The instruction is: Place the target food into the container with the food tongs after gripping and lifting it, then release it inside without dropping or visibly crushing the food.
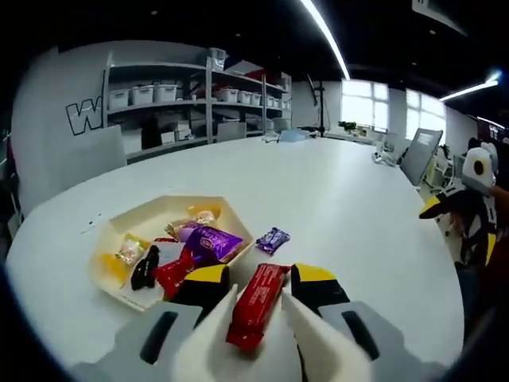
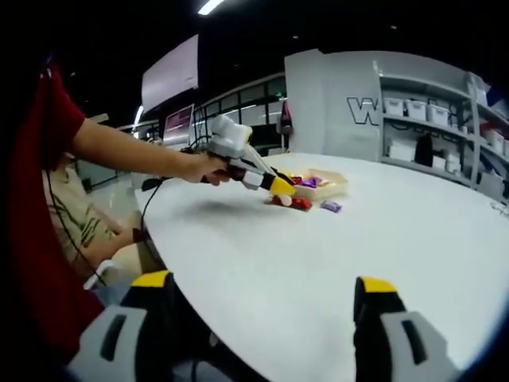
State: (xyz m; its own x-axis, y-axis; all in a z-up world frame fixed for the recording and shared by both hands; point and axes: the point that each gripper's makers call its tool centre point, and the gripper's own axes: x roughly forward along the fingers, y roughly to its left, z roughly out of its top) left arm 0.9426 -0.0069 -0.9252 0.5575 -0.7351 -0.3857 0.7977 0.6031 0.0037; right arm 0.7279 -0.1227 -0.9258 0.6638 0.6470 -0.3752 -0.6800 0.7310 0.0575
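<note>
Left gripper view: round white table (image 1: 358,207), shelving (image 1: 191,103) behind; left tool (image 1: 260,318) grasps red snack bar (image 1: 256,306); right tool (image 2: 262,318) released.

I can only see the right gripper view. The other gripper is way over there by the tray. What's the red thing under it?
Observer: In the left gripper view it's a long red wrapped bar, lying lengthwise between the jaws of the left gripper.
Operator: Is it squeezing it?
Observer: I can't tell. The jaws stand on either side of the bar, and the wrapper doesn't look crushed.
Operator: What's in the tray?
Observer: The cream tray has angled sides. It holds a big purple packet, and there's a black sweet that you can't make out from your side.
</note>
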